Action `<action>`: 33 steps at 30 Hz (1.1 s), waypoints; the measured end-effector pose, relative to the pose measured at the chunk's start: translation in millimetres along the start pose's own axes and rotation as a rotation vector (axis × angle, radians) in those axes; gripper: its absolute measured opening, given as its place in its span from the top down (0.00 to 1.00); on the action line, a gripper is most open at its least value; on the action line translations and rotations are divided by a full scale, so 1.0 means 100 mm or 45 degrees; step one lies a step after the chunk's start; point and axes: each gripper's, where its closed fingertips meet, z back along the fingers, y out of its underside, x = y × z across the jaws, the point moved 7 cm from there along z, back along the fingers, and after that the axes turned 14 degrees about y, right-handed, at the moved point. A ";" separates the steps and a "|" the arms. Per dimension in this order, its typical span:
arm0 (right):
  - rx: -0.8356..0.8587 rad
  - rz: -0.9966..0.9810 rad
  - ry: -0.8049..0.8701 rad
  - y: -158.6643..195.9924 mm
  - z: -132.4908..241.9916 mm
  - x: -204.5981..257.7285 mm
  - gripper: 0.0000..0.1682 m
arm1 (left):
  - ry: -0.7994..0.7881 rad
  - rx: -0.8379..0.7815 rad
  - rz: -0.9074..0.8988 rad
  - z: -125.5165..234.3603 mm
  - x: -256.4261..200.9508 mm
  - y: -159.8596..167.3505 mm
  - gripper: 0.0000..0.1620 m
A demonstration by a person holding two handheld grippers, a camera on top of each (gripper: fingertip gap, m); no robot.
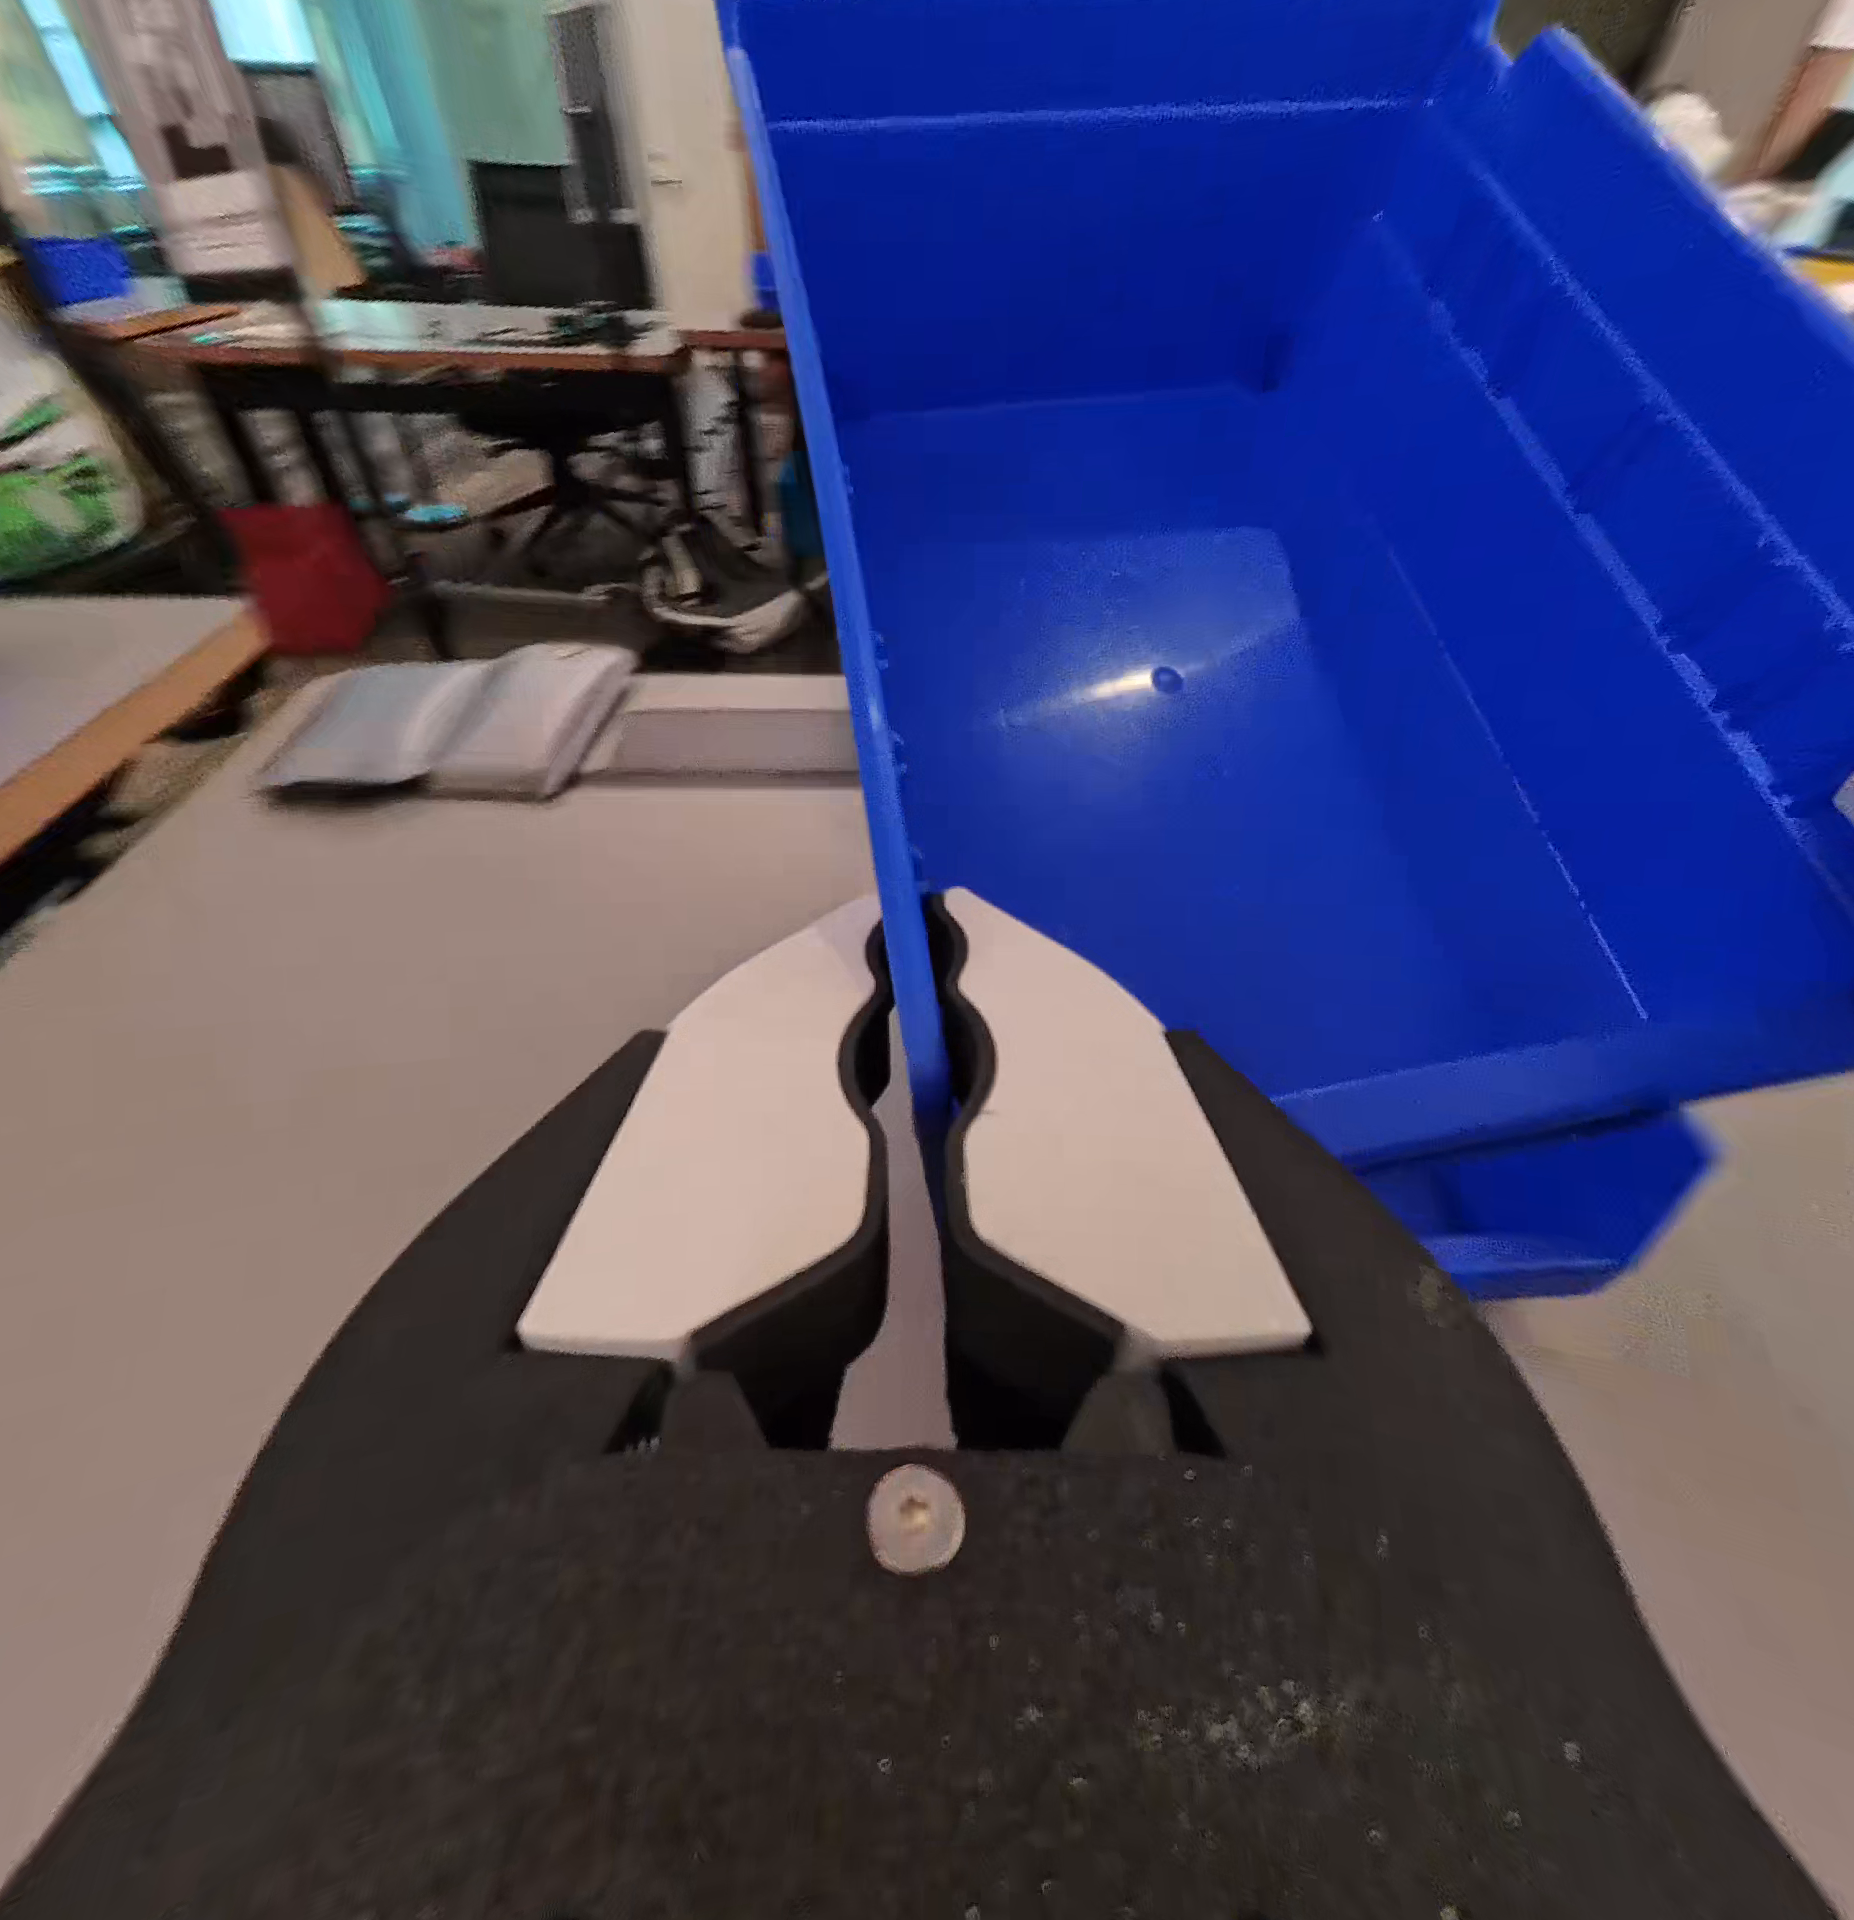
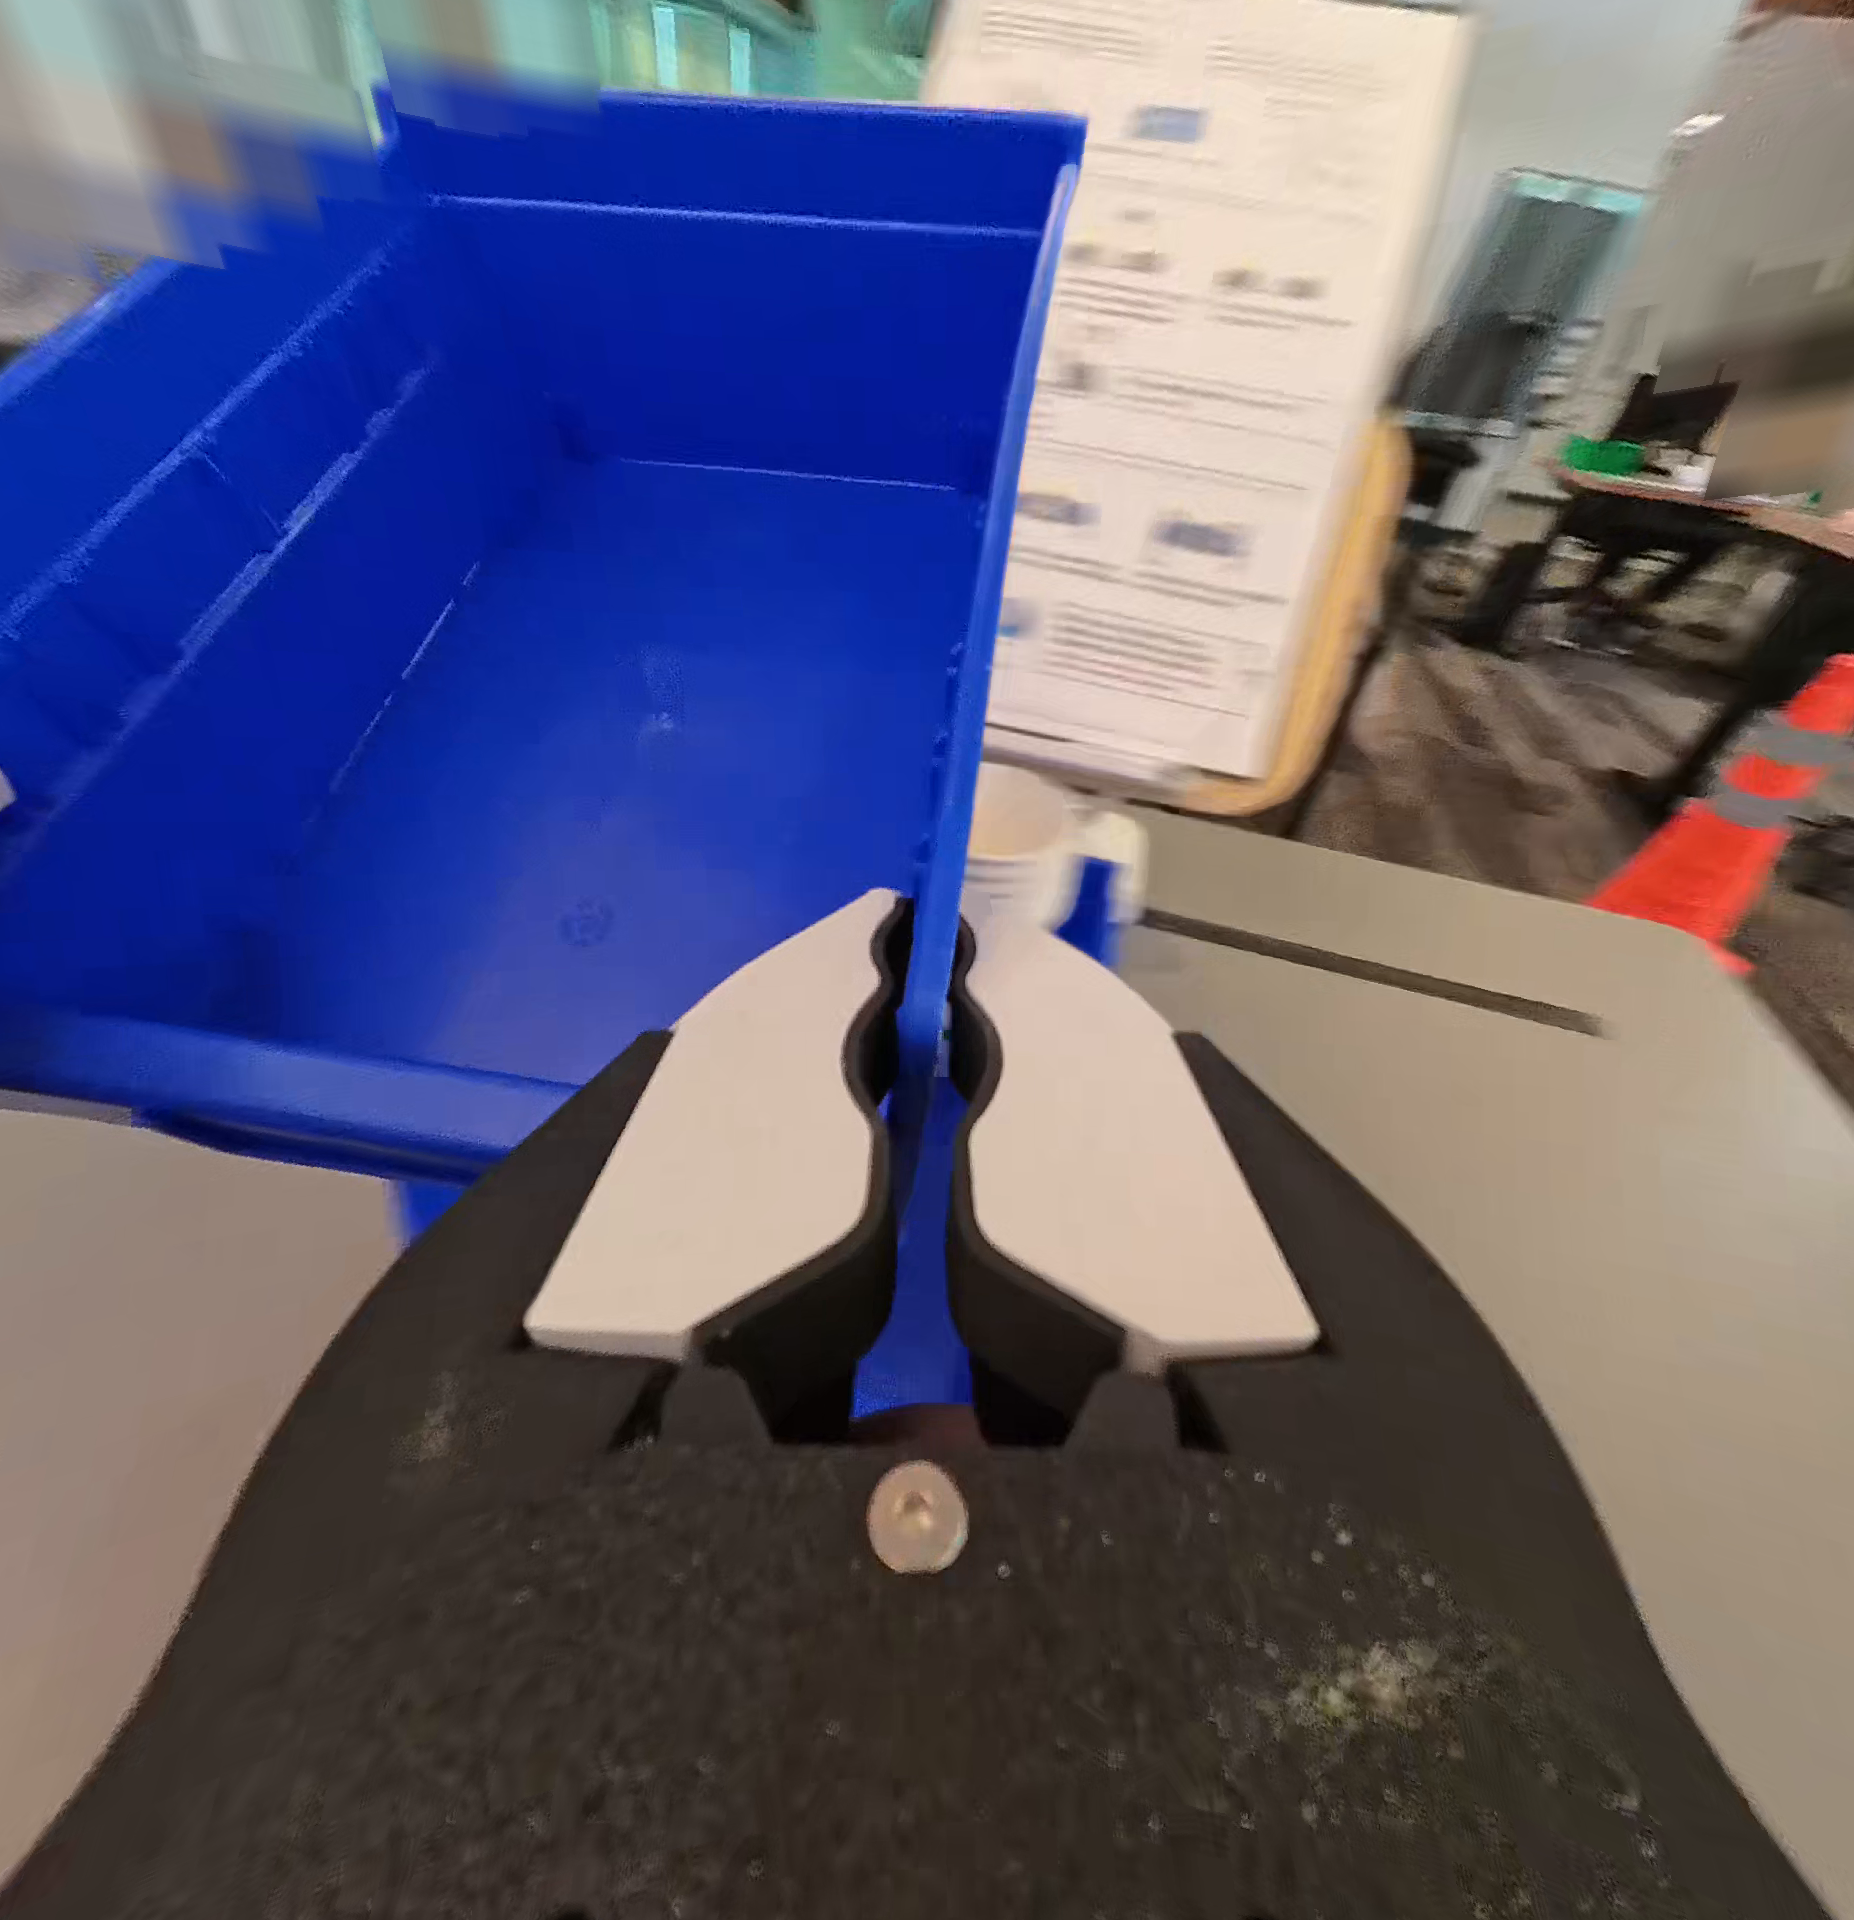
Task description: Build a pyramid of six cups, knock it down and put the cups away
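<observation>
A blue plastic bin (image 1: pixel 1266 644) fills the upper right of the left wrist view and is empty inside. My left gripper (image 1: pixel 918 914) is shut on the bin's left side wall, which runs between its white fingers (image 1: pixel 788 1039). In the right wrist view the same bin (image 2: pixel 590 644) fills the upper left. My right gripper (image 2: pixel 928 920) is shut on the bin's right side wall. The bin is tilted and its near end is lifted off the grey table (image 1: pixel 331 1039). A stack of white paper cups (image 2: pixel 1011 842) stands just behind the right wall, partly hidden by it.
A white and blue object (image 2: pixel 1099 883) stands next to the cups. A grey flat package (image 1: pixel 455 717) lies on the table beyond the left gripper. A poster board (image 2: pixel 1193 416) and an orange cone (image 2: pixel 1754 810) stand past the table's far edge.
</observation>
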 end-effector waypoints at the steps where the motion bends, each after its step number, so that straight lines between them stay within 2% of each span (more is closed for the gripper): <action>1: 0.017 -0.001 0.053 0.00 -0.03 -0.37 0.98 | 0.061 0.020 -0.031 -0.21 -0.30 -0.07 0.98; 4: 0.089 -0.029 0.162 0.15 -0.09 -1.42 0.98 | 0.199 0.065 -0.106 -0.80 -1.22 -0.14 0.97; 6: 0.167 -0.014 0.260 0.36 -0.12 -2.03 0.98 | 0.265 0.096 -0.105 -1.16 -1.81 -0.04 0.97; 9: 0.295 -0.003 0.325 0.78 -0.24 -2.73 0.98 | 0.313 0.192 -0.077 -1.61 -2.51 0.31 0.98; 12: 0.455 0.006 0.293 1.21 -0.39 -3.15 0.98 | 0.350 0.338 -0.014 -1.96 -2.92 0.74 0.98; 17: 0.566 -0.002 0.255 1.63 -0.61 -3.38 0.98 | 0.351 0.470 0.009 -2.27 -3.14 1.16 0.97; 25: 0.532 -0.170 0.190 2.00 -0.68 -3.48 0.98 | 0.353 0.450 -0.060 -2.34 -3.21 1.29 0.95; 28: 0.498 -0.140 0.207 1.96 -0.65 -3.52 0.96 | 0.462 0.464 0.004 -2.29 -3.29 1.29 0.82; 29: 0.463 -0.112 0.234 1.90 -0.61 -3.54 0.89 | 0.515 0.480 0.039 -2.23 -3.30 1.26 0.78; 31: 0.404 -0.056 0.328 1.68 -0.47 -3.55 0.84 | 0.619 0.475 0.042 -2.00 -3.25 1.12 0.71; 33: 0.318 0.028 0.425 1.39 -0.32 -3.44 0.80 | 0.692 0.429 0.038 -1.70 -3.02 0.92 0.69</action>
